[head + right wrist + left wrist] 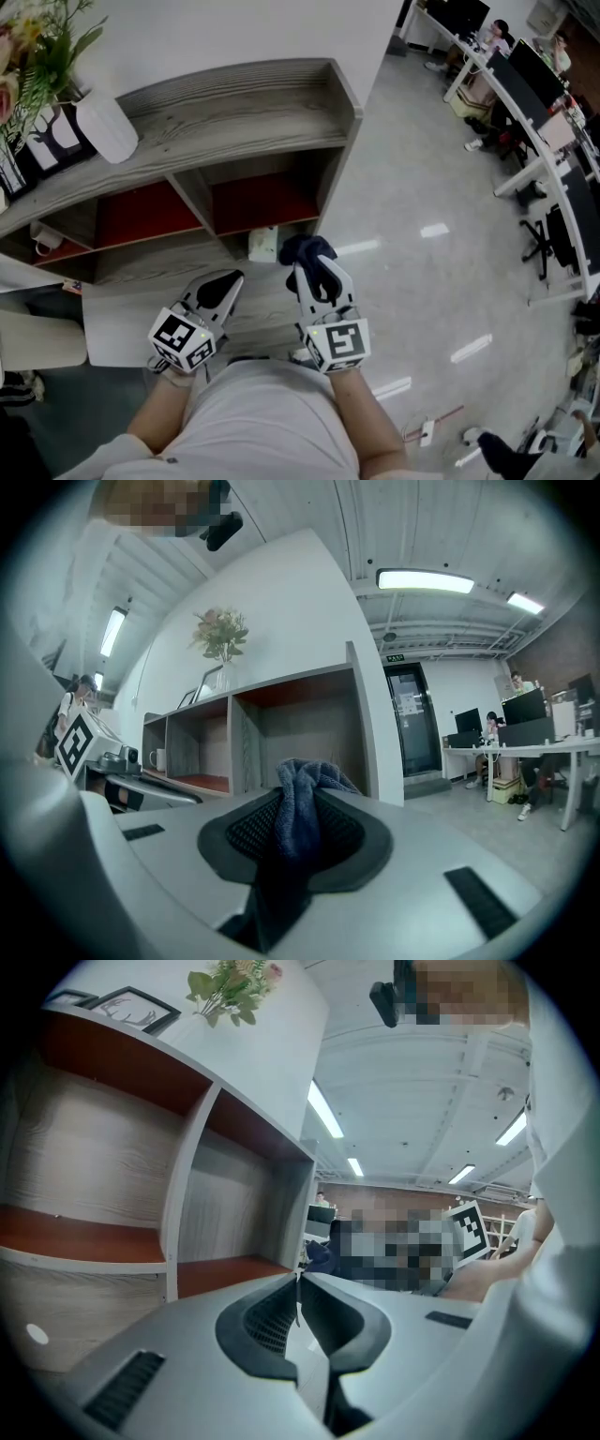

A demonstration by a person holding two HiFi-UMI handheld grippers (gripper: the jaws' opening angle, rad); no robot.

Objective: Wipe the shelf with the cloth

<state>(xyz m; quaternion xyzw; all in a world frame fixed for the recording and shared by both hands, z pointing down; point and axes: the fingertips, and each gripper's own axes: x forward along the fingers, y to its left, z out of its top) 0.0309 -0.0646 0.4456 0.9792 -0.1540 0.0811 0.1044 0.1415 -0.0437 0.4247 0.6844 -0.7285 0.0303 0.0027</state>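
The grey wooden shelf (244,108) with red compartment floors stands ahead of me against the white wall. My right gripper (310,263) is shut on a dark blue cloth (306,247), held just in front of the shelf's lower right compartment. In the right gripper view the cloth (302,794) bunches up between the jaws, with the shelf (281,728) beyond. My left gripper (222,284) sits lower left of it, pointing at the shelf. In the left gripper view the left gripper (299,1284) has its jaws together with nothing in them, next to the compartments (225,1274).
A white vase (105,127) with flowers and picture frames (42,145) stand on the shelf top. A mug (41,240) sits in the left compartment and a small white box (263,245) in the lower one. Office desks and chairs (539,131) line the right, across shiny floor (422,244).
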